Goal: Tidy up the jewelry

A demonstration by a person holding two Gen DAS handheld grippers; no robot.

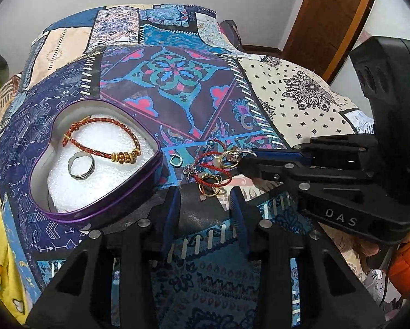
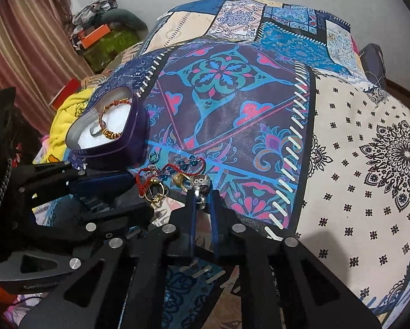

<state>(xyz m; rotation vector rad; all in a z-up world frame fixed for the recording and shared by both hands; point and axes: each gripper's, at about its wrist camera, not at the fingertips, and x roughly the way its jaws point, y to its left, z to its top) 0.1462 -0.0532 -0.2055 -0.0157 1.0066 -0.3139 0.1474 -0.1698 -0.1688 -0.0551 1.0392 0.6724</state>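
A purple heart-shaped tin (image 1: pixel 76 213) (image 2: pixel 139 139) with white foam holds a red braided bracelet (image 1: pixel 106 134) (image 2: pixel 106 126) and a silver ring (image 1: pixel 81 166). A tangle of red cord, gold rings and blue beads (image 1: pixel 213 170) (image 2: pixel 166 178) lies on the patterned cloth to the right of the tin. A small silver-blue ring (image 1: pixel 176 161) (image 2: pixel 153 159) lies apart. My right gripper (image 2: pixel 202 200) (image 1: pixel 246 155) is shut on a silver jewelled ring (image 2: pixel 201 185) at the pile's right edge. My left gripper (image 1: pixel 205 194) is open just in front of the pile.
The patchwork cloth (image 1: pixel 177 82) covers a bed. A yellow blanket (image 2: pixel 67 115) lies left. Clutter and a curtain (image 2: pixel 26 41) stand at the far left. A wooden door (image 1: pixel 328 13) is at the right.
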